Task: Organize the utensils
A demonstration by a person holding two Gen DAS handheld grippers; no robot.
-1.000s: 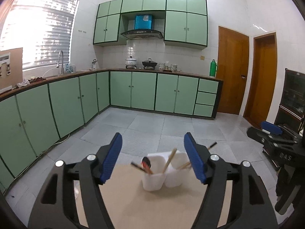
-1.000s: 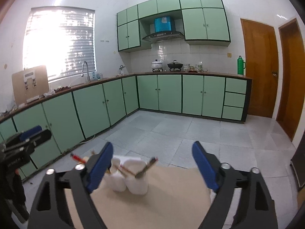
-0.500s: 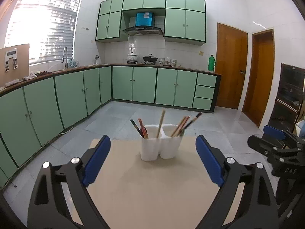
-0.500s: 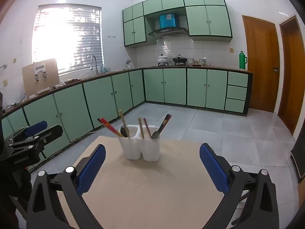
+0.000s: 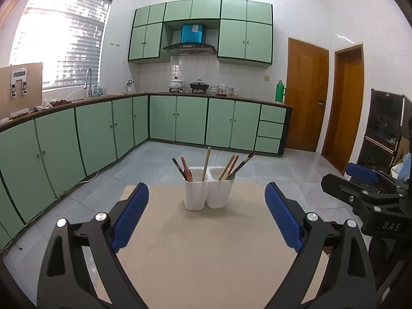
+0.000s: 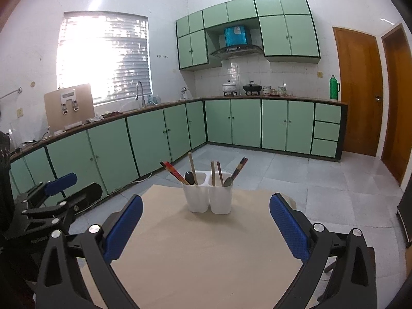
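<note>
A white plastic two-compartment utensil holder (image 5: 208, 191) stands upright toward the far end of the bare beige desk (image 5: 206, 252). Its left compartment carries dark and red chopsticks (image 6: 174, 172), a pale wooden stick and a dark spoon (image 6: 190, 177); the right one carries wooden sticks, a patterned chopstick leaning right and a grey metal spoon (image 6: 227, 181).

The left gripper (image 5: 206, 215), black with blue pads, hangs over the near part of the desk, its jaws spread wide with nothing between them. The right gripper (image 6: 206, 221) stands the same way beside it, jaws wide apart and empty, well short of the holder.

Behind them runs an L-shaped row of pale green kitchen cabinets (image 5: 177, 121), with a sink tap under the bright window blinds and two brown wooden doors (image 5: 307, 95) at the right.
</note>
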